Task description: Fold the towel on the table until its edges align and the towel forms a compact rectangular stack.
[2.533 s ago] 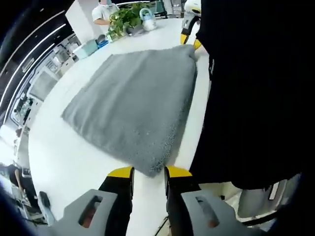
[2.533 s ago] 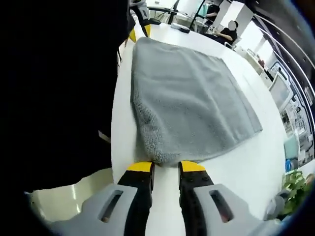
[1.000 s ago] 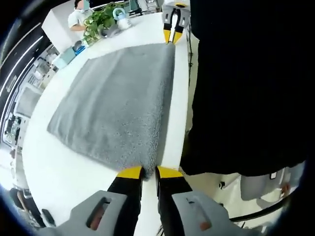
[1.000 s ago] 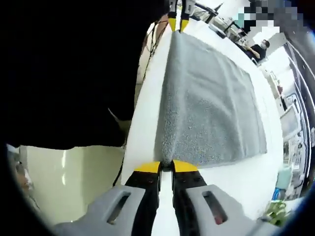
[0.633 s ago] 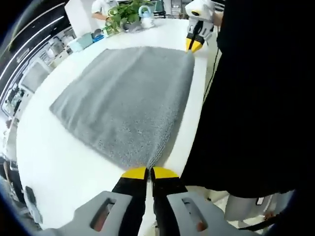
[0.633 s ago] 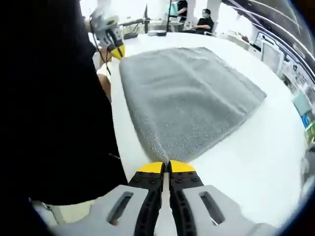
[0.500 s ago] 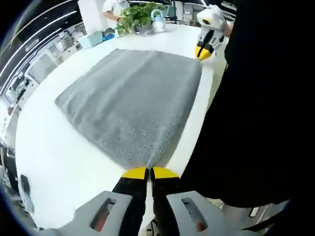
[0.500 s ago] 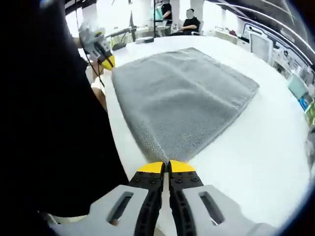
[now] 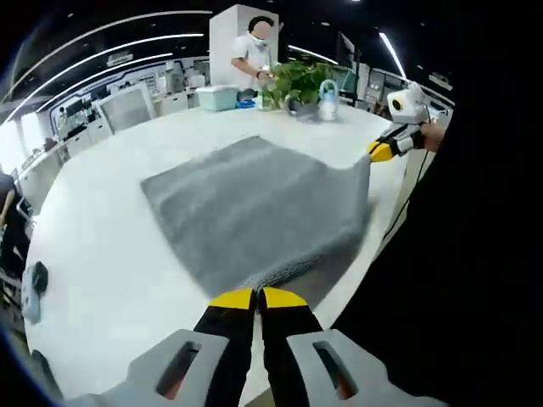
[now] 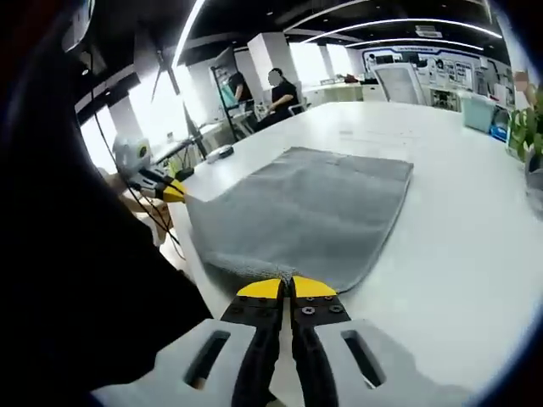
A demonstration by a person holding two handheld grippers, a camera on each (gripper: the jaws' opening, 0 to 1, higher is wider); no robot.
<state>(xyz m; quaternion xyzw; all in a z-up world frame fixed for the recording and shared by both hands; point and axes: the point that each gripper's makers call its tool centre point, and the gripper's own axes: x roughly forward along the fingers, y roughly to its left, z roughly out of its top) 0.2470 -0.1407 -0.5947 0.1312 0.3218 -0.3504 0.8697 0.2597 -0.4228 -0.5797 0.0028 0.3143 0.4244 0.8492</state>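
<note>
A grey towel [image 9: 246,212] lies on the white table [image 9: 102,254], with its near edge lifted off the surface. My left gripper [image 9: 257,298] is shut on one near corner. My right gripper [image 10: 286,287] is shut on the other near corner of the towel [image 10: 297,212]. In the left gripper view the right gripper [image 9: 383,150] shows at the far corner of the raised edge. In the right gripper view the left gripper [image 10: 172,192] pinches the opposite corner at the left.
A potted plant [image 9: 293,80], a bottle [image 9: 328,87] and a teal box [image 9: 216,96] stand at the table's far side. A dark object [image 9: 34,278] lies near the left edge. People [image 10: 280,89] sit in the background. The person's dark clothing [image 9: 475,254] is beside the table edge.
Both grippers have raised the towel's near edge off the table, and the views now look more level across it. Both stay shut on their corners.
</note>
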